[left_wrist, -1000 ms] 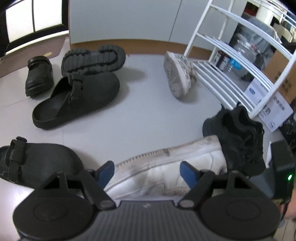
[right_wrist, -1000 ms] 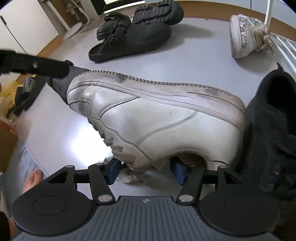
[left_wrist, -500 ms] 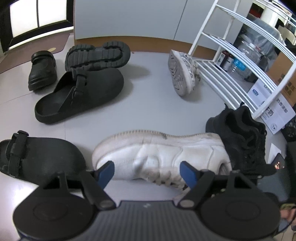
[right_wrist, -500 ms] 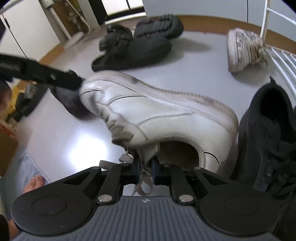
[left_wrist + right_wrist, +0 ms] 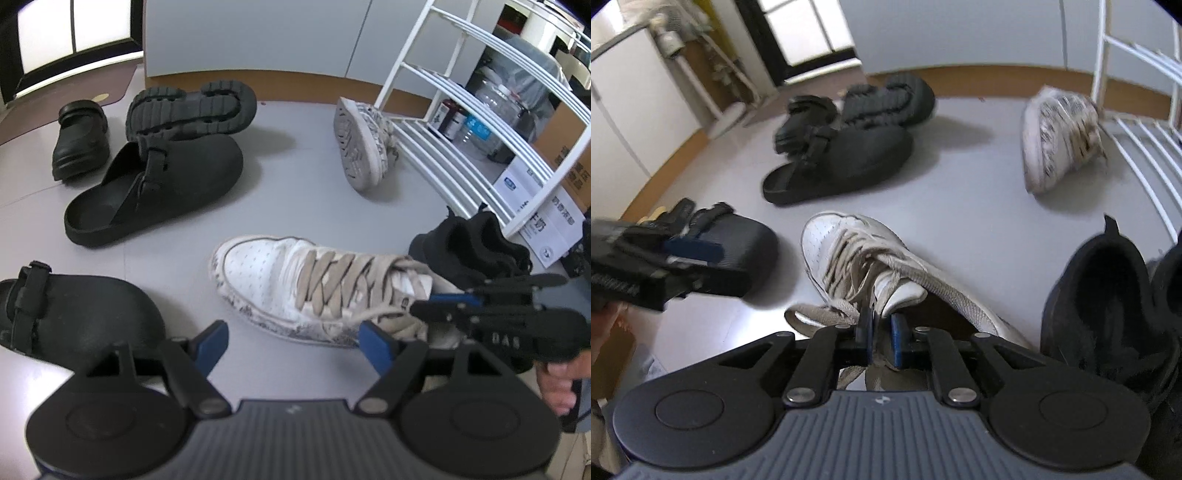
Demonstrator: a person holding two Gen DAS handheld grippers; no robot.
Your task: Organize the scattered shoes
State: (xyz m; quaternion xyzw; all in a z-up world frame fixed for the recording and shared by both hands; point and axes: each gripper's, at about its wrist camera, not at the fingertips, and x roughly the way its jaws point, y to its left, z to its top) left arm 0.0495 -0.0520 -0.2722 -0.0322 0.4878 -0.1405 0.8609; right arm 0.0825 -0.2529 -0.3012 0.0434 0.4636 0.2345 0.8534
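A white leather sneaker [image 5: 295, 284] with beige laces stands upright on the grey floor, toe pointing away; it also shows in the right wrist view [image 5: 864, 258]. My right gripper [image 5: 881, 338] is shut on the sneaker's tongue, and it appears in the left wrist view [image 5: 450, 306] at the shoe's heel end. My left gripper [image 5: 293, 343] is open and empty, just in front of the sneaker's near side. A black sneaker [image 5: 476, 240] sits right of it.
A black clog [image 5: 155, 192] and an overturned black clog [image 5: 192, 110] lie at the back left, a small black shoe [image 5: 79, 136] beyond, another clog [image 5: 74, 314] near left. A patterned white sneaker [image 5: 360, 140] lies on its side by the white shoe rack [image 5: 480, 122].
The white sneaker was lying on its side; my right gripper closed on its tongue and turned it upright. My left gripper stayed open and drew back a little.
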